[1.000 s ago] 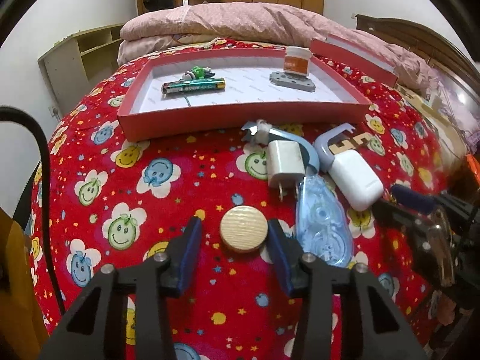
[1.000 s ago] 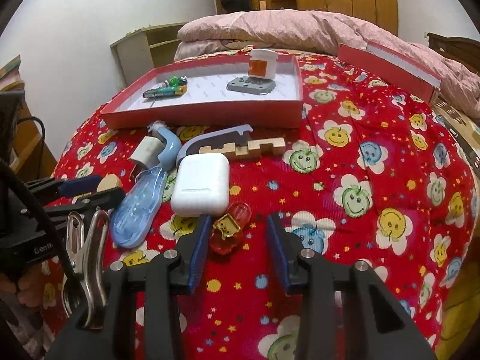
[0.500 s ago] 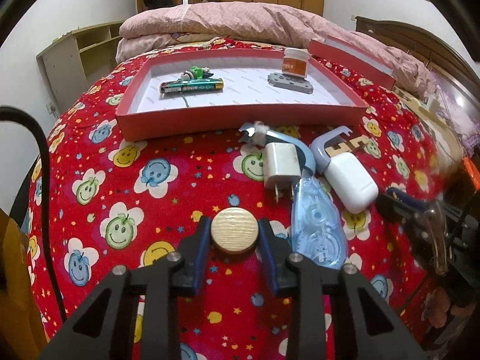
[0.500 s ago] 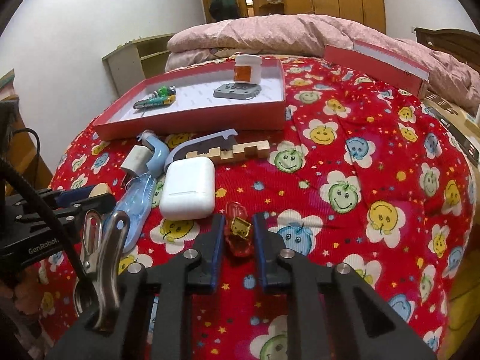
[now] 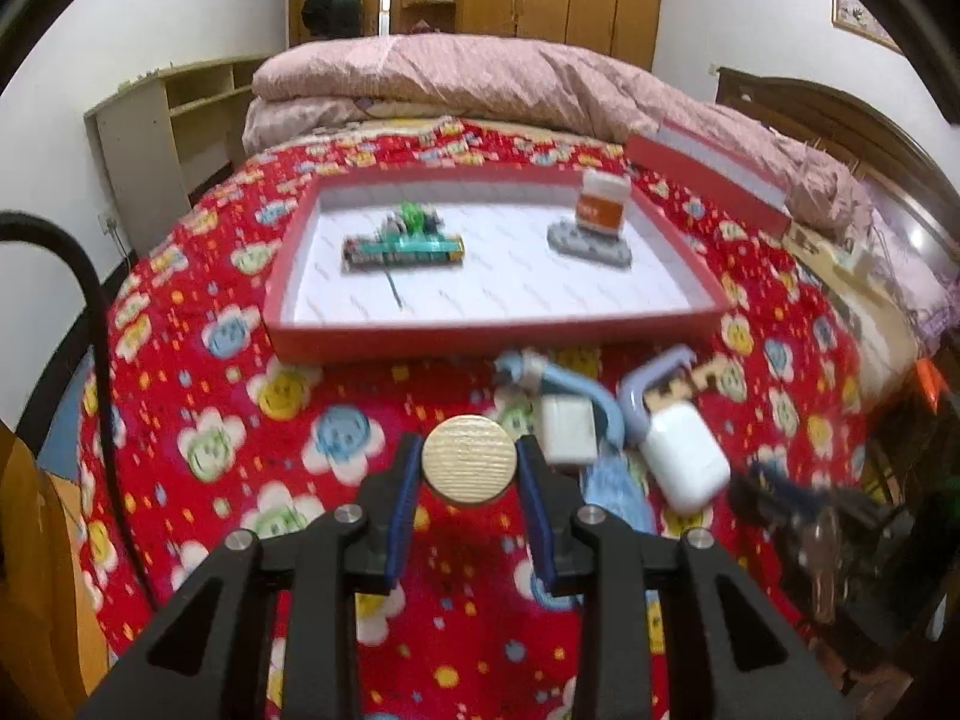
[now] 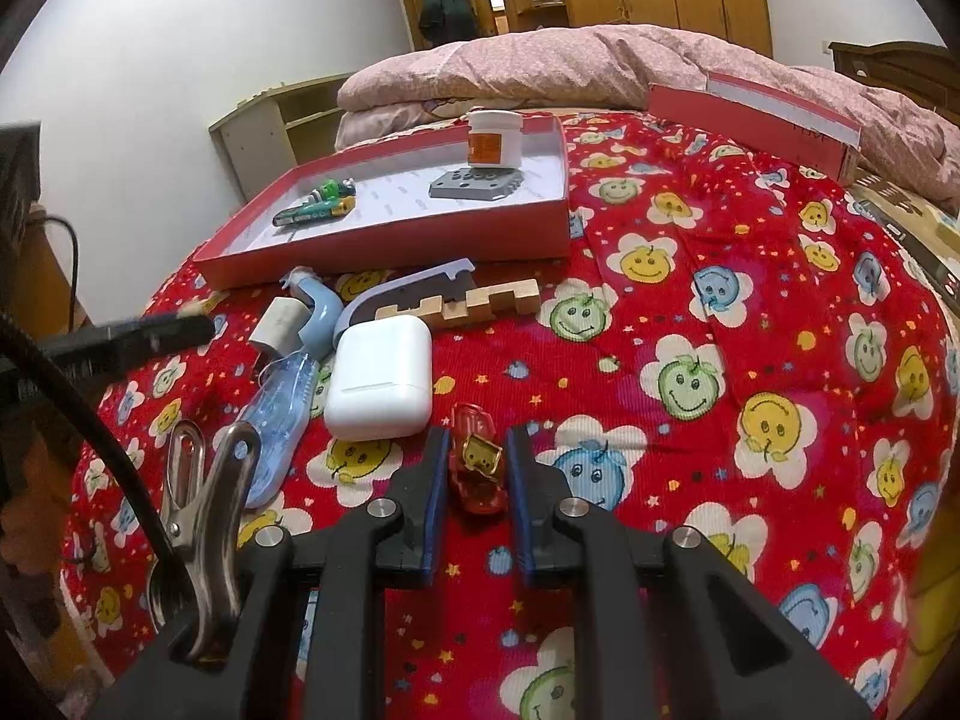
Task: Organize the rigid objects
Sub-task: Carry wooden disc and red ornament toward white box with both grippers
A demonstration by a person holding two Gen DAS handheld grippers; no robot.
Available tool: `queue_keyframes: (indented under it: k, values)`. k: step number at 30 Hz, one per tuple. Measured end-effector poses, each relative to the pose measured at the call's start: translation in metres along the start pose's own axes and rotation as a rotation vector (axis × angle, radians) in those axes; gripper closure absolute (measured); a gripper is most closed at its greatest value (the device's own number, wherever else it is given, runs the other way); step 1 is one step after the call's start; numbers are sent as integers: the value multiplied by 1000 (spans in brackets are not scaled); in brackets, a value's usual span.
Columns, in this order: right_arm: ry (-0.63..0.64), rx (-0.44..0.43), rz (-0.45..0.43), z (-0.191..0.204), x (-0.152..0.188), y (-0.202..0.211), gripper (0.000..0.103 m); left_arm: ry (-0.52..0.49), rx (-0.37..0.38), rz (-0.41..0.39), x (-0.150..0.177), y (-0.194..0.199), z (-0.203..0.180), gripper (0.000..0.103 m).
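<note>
- One bed fills the scene, under a red smiley-flower bedspread [image 6: 750, 312], with one pink quilt [image 6: 600, 60] heaped at the far end.
- One red shallow box tray [image 5: 492, 333] with a white floor lies far from the grippers; one matching red lid [image 6: 756, 114] lies at far right, well apart from it.
- In the tray, four things: one green battery [image 5: 405, 251] and one small green toy [image 5: 414, 217] just behind it at left; one grey studded plate [image 6: 477, 185] with one white jar with an orange label [image 6: 493, 138] beside or on its far edge at right.
- One white earbud case [image 6: 381, 381] lies on the bedspread, near the right gripper, to its left.
- One clear blue correction-tape dispenser [image 6: 282, 414] lies left of the case.
- One light-blue curved tool [image 6: 315, 312], one white charger plug [image 6: 277, 321], one grey-blue hooked piece [image 6: 408, 285] and one notched wooden block [image 6: 474, 303] cluster just in front of the tray.
- One round wooden disc [image 5: 469, 459] is clamped between the fingers of the left gripper [image 5: 469, 480], seemingly lifted clear of the bedspread.
- One red and gold toy car [image 6: 477, 468] sits pinched between the fingers of the right gripper [image 6: 477, 474], low over the bedspread.
- One metal spring clip [image 6: 204, 516] is fastened at the right gripper's left side.
</note>
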State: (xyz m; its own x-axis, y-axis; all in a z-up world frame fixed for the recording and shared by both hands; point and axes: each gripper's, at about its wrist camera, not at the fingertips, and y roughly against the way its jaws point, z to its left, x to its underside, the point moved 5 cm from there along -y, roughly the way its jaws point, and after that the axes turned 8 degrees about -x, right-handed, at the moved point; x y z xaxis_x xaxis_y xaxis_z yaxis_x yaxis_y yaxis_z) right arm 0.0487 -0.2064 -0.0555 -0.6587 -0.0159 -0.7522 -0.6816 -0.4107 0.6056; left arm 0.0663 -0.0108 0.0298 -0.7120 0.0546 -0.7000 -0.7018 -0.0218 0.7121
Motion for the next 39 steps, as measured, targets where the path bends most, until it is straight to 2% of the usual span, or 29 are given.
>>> queue_keyframes:
  k: [6,9,16,22,30,39]
  values:
    - [-5,-8,4,-2,-2,1,84,31,-2,-37,-26,4,9,70]
    - [-9,-12,-4,-2,-6,5,84,13,-43,-68,-38,5,13,70]
    - [15,-8,-33,0,-28,16,84,18,-49,-70,-55,-5,19,70]
    - [39,-18,-57,2,-56,19,84,50,-18,-31,-62,-16,19,70]
    - [84,-35,-72,8,-96,7,84,60,-35,-17,-73,-29,26,70]
    - [87,-50,-46,0,-122,-25,84,59,-65,27,-77,-59,29,70]
